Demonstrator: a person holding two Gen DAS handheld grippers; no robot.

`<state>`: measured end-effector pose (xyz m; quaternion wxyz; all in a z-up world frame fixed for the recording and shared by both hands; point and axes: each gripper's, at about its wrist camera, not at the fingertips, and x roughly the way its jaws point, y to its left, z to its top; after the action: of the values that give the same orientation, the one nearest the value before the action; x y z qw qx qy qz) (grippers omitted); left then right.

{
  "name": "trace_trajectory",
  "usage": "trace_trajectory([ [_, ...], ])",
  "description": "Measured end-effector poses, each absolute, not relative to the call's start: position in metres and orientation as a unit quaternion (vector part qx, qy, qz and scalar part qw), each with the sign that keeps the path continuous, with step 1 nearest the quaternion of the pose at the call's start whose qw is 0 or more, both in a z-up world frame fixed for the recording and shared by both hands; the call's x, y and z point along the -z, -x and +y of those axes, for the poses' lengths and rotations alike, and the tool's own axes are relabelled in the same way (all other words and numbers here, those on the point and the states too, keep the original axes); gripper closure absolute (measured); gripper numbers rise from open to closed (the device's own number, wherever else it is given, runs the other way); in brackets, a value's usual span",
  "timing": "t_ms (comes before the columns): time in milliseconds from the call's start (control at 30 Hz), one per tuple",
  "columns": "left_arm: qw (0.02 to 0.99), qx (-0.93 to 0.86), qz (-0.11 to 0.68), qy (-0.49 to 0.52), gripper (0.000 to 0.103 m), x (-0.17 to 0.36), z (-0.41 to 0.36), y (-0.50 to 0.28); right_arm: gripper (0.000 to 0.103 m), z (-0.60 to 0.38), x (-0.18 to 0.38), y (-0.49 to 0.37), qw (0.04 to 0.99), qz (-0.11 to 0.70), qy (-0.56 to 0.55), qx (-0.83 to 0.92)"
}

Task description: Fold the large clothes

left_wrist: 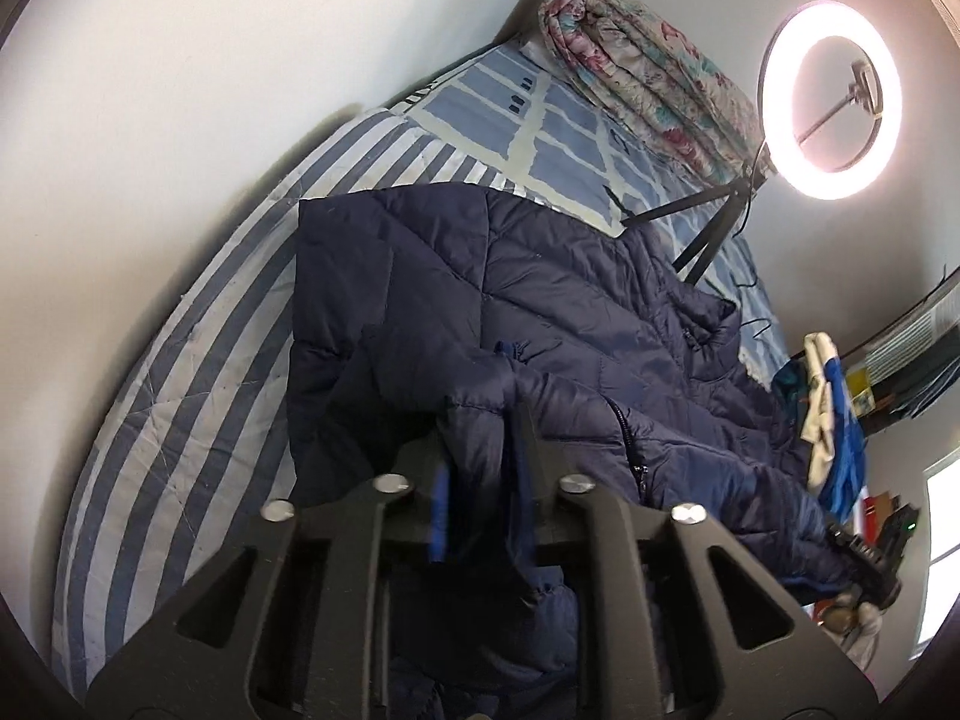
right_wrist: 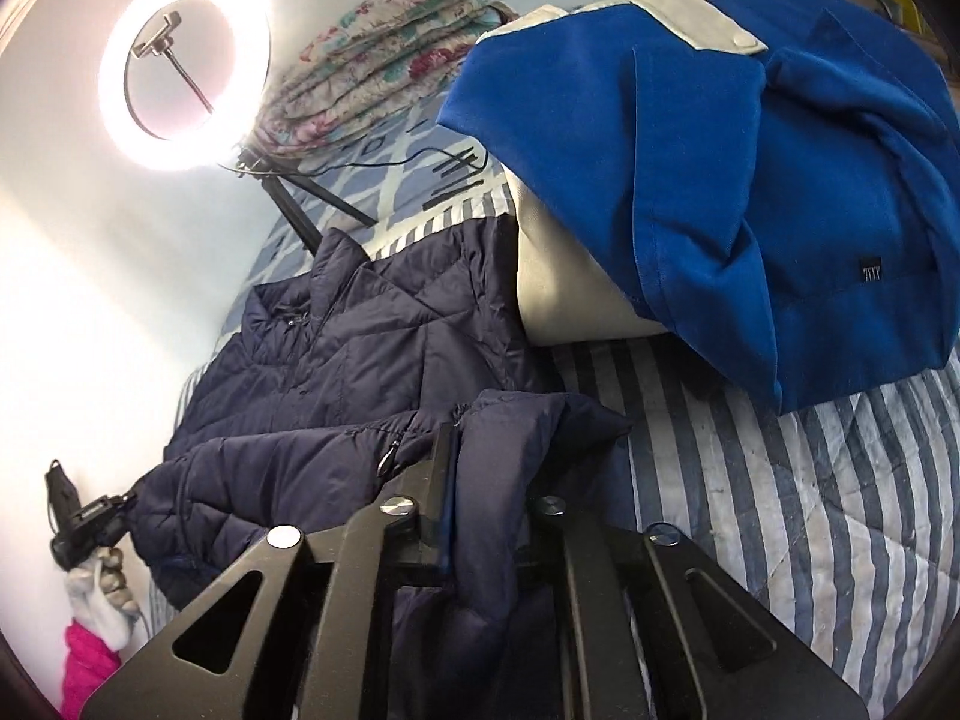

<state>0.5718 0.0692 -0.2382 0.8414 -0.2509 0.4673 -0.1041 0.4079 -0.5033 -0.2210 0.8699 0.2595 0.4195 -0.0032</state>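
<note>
A navy quilted puffer jacket (left_wrist: 540, 300) lies spread on a blue-and-white striped bed cover (left_wrist: 180, 390). My left gripper (left_wrist: 483, 420) is shut on a fold of the jacket's near edge, which hangs down between the fingers. The right gripper shows far right in this view (left_wrist: 864, 564), at the jacket's other end. In the right wrist view the jacket (right_wrist: 372, 330) runs away to the left, and my right gripper (right_wrist: 489, 450) is shut on a bunched navy fold. The left gripper shows at lower left (right_wrist: 90, 522), held by a gloved hand.
A blue and cream garment (right_wrist: 720, 150) lies heaped on the bed at right, close to the jacket. A lit ring light (left_wrist: 831, 99) on a tripod stands on the bed near a folded floral quilt (left_wrist: 648, 72). White walls flank the bed.
</note>
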Motion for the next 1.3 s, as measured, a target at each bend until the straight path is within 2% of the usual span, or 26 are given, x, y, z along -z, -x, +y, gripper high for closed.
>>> trace_trajectory([
  [33,0.841,0.105,0.464,0.256,0.063,0.234,0.073,-0.570,0.075,-0.503,0.220,-0.407,0.869,0.422,-0.259,0.001],
  [67,0.844,0.108,0.457,0.260,0.060,0.229,0.076,-0.567,0.067,-0.503,0.217,-0.404,0.869,0.425,-0.255,-0.001],
  [100,0.849,0.114,0.448,0.257,0.058,0.221,0.080,-0.562,0.052,-0.503,0.214,-0.399,0.870,0.424,-0.252,-0.005],
  [133,0.851,0.116,0.445,0.251,0.058,0.216,0.083,-0.559,0.050,-0.502,0.213,-0.396,0.871,0.422,-0.250,-0.008],
  [267,0.847,0.125,0.447,0.257,0.058,0.209,0.098,-0.537,0.050,-0.498,0.209,-0.373,0.869,0.429,-0.245,-0.040],
  [567,0.796,0.172,0.503,0.290,0.058,0.251,0.093,-0.513,0.049,-0.485,0.230,-0.350,0.845,0.462,-0.259,-0.078],
  [600,0.797,0.174,0.505,0.283,0.058,0.253,0.088,-0.516,0.050,-0.482,0.231,-0.352,0.845,0.466,-0.252,-0.080],
  [667,0.799,0.176,0.506,0.273,0.081,0.254,0.080,-0.519,0.074,-0.476,0.229,-0.360,0.847,0.466,-0.243,-0.084],
  [700,0.803,0.173,0.504,0.267,0.096,0.253,0.075,-0.521,0.094,-0.473,0.228,-0.364,0.848,0.466,-0.237,-0.086],
  [867,0.832,0.169,0.461,0.260,0.099,0.228,0.070,-0.531,0.096,-0.458,0.201,-0.381,0.877,0.441,-0.170,-0.088],
  [1200,0.859,0.128,0.413,0.275,0.099,0.192,0.054,-0.604,0.097,-0.451,0.160,-0.453,0.913,0.377,-0.145,-0.054],
  [1267,0.856,0.115,0.413,0.290,0.096,0.192,0.049,-0.620,0.097,-0.449,0.159,-0.469,0.915,0.375,-0.143,-0.034],
  [1300,0.852,0.103,0.416,0.300,0.085,0.194,0.048,-0.630,0.097,-0.446,0.159,-0.480,0.916,0.375,-0.139,-0.023],
])
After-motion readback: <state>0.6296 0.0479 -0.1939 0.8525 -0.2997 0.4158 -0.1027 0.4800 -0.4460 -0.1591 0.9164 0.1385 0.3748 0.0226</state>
